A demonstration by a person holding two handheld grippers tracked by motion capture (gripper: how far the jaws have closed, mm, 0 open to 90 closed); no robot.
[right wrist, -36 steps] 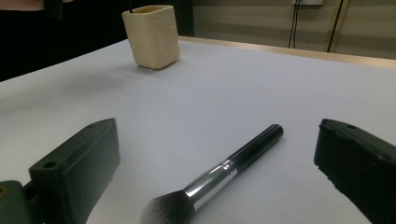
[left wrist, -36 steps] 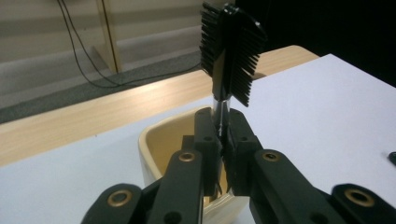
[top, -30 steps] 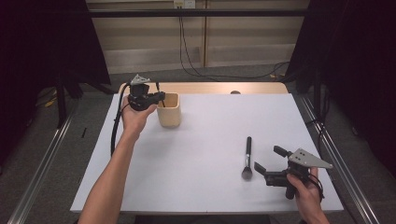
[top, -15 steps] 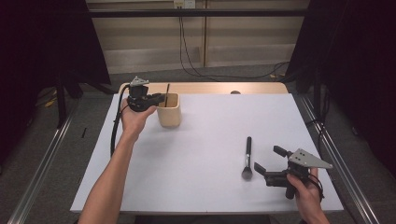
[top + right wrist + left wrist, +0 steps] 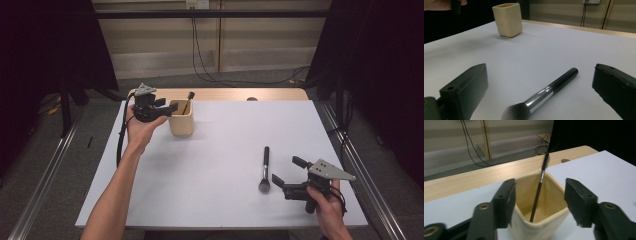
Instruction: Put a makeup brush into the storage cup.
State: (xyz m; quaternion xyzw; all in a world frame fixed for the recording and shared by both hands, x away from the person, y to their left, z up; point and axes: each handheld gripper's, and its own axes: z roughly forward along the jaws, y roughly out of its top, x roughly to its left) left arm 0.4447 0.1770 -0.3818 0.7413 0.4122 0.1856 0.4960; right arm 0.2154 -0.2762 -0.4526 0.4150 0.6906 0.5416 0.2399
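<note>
Nearest, the right gripper (image 5: 284, 173) rested on the table (image 5: 220, 150) at five o'clock, jaws wide, nothing blocking the brush (image 5: 264, 169) just beside them. The brush lay flat, handle toward twelve, bristles toward six. Farther, at ten o'clock, the left gripper (image 5: 169, 108) stood at the cup (image 5: 181, 119), jaws just opened, gripping nothing; a wand (image 5: 187, 102) leaned inside, tip up.

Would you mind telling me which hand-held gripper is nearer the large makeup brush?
Right. The right hand-held gripper sits just beside the makeup brush; the left hand-held gripper is by the cup.
</note>
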